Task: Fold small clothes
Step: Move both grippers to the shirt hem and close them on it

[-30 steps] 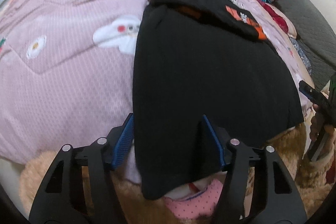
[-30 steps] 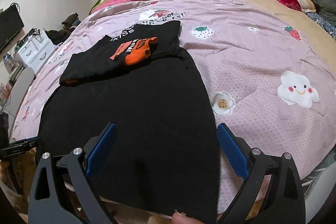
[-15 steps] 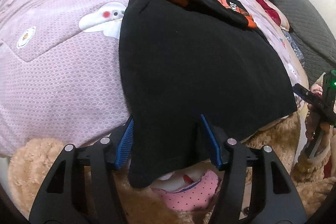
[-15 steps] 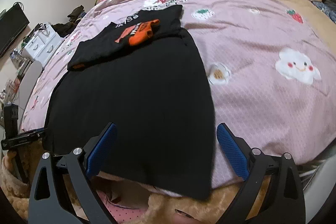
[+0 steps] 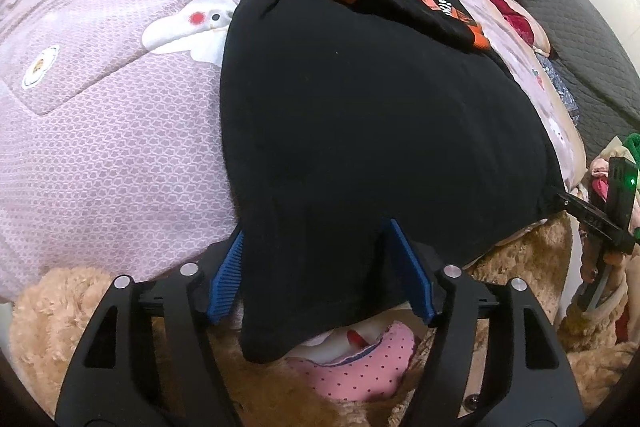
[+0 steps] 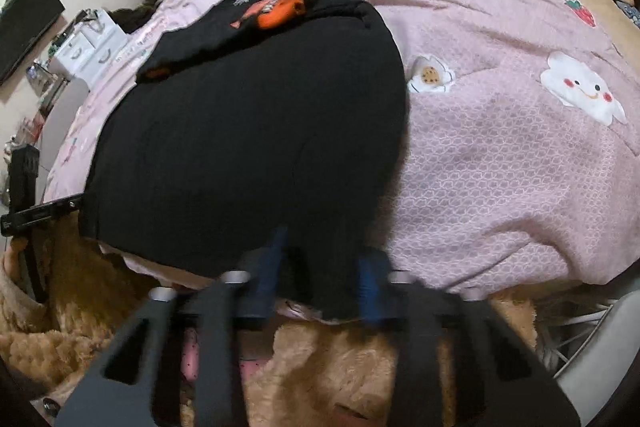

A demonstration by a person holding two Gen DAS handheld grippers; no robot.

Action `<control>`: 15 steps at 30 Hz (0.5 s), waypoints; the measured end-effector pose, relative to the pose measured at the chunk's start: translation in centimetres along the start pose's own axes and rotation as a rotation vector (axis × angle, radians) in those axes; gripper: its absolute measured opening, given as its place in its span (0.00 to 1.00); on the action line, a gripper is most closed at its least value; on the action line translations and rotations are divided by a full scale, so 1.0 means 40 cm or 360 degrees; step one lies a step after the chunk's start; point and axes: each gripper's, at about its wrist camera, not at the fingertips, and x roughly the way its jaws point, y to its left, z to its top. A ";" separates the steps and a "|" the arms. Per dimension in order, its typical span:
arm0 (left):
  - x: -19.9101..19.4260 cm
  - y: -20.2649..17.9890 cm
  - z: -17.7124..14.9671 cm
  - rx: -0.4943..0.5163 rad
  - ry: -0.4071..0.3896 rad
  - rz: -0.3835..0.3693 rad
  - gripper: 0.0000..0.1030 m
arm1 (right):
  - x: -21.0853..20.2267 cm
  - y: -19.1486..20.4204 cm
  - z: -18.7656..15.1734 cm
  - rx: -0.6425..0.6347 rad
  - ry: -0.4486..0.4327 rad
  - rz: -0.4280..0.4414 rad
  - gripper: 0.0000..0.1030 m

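From the left camera the left gripper (image 5: 316, 275) stood unclenched astride the near hem of the black garment (image 5: 376, 115) spread on the pink quilt (image 5: 100, 131) — from the right, the right gripper (image 6: 320, 271) had just been closing over the hem's other corner, so lifting both corners together looked next.

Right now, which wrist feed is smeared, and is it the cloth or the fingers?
Right wrist view: the right gripper fingers are motion-smeared, having just been closing around the black garment hem; cloth sharper. Left wrist view: crisp, left gripper clear. Both bow at the fisheye edges.
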 end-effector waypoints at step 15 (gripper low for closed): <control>-0.031 0.033 0.000 -0.0098 -0.0088 -0.0005 0.04 | -0.168 0.012 0.131 0.0009 -0.0577 0.0244 0.09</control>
